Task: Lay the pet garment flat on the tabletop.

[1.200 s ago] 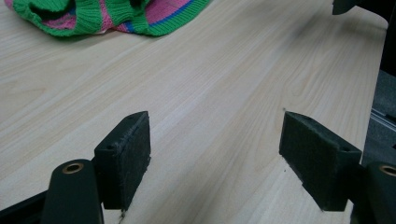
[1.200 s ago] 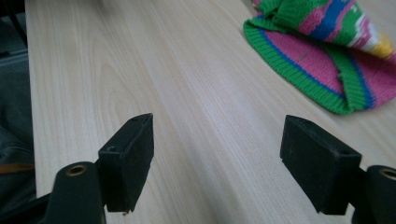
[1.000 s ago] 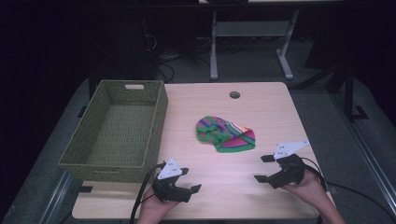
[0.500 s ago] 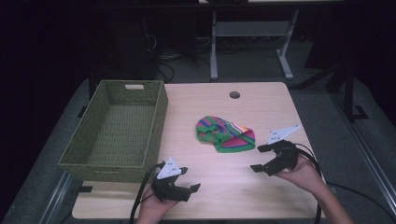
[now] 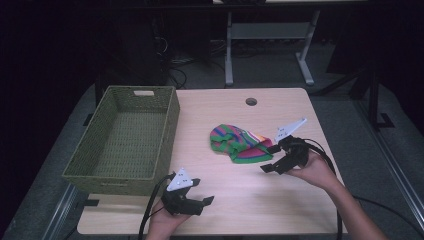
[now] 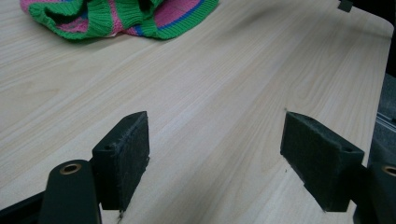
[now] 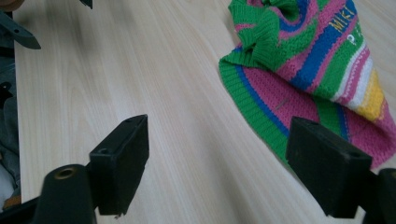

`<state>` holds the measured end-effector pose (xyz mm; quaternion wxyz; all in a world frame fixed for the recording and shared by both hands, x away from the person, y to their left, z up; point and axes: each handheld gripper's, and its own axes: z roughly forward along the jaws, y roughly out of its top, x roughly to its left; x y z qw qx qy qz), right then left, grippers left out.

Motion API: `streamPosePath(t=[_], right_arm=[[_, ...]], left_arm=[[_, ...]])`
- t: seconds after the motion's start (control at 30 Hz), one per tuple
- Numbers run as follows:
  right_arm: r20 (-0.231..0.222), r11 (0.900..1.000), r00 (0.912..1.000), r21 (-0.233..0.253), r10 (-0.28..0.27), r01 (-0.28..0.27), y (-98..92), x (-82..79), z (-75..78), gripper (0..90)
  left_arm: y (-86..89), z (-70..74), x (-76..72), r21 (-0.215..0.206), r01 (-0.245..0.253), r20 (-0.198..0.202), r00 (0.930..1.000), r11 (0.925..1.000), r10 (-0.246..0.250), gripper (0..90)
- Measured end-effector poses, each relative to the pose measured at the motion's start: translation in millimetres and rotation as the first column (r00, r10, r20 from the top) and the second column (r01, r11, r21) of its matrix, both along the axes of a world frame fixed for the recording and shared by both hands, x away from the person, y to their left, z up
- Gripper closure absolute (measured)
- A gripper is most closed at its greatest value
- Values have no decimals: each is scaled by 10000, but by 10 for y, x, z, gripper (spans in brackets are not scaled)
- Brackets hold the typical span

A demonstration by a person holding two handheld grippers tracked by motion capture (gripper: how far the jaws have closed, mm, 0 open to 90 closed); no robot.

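Observation:
A striped knitted garment [image 5: 240, 145] in green, pink and blue lies crumpled near the middle of the wooden table [image 5: 220, 115]. My right gripper [image 5: 270, 159] is open at its right edge, just above the table. In the right gripper view one jaw overlaps the garment [image 7: 303, 70] hem and the other stands over bare wood. My left gripper [image 5: 206, 203] rests open near the front edge, with nothing between its jaws. The garment [image 6: 121, 18] lies farther off in the left gripper view.
A green woven basket [image 5: 95, 165] stands empty on the table's left side. A round cable hole [image 5: 251, 101] sits near the far edge. Beyond the table there are a dark floor and a metal desk frame [image 5: 270, 45].
My right gripper has moved forward and leftwards, from the table's right front up to the garment's edge. The left gripper has stayed put.

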<state>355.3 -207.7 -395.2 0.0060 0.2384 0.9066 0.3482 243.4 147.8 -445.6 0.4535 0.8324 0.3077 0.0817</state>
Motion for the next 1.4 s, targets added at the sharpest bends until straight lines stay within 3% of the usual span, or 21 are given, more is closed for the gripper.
streamPosePath(t=[0.63, 0.87, 1.1, 1.23, 1.4], right_arm=[[153, 9947, 9988, -925, 456, -440, 412, 489, 35, 268], [-76, 9867, 9995, -1592, 309, -317, 573, 656, -72, 268], [-36, 9851, 9996, -1697, 263, -265, 670, 728, -119, 268], [-92, 9814, 9995, -1894, 299, -311, 741, 781, -202, 269], [-41, 9740, 10000, -2267, -14, 5, 781, 854, -309, 287]], left_arm=[[9, -1, 6, -6, 14, -23, 10000, 10000, -14, 235], [-3, -4, 8, 8, 56, -36, 10000, 10000, -56, 236], [8, -5, 14, 0, 40, -76, 10000, 10000, -40, 236], [-3, -8, 11, 14, 43, -85, 10000, 10000, -43, 236], [-8, -16, 18, 37, 85, -132, 9999, 10000, -84, 236]])
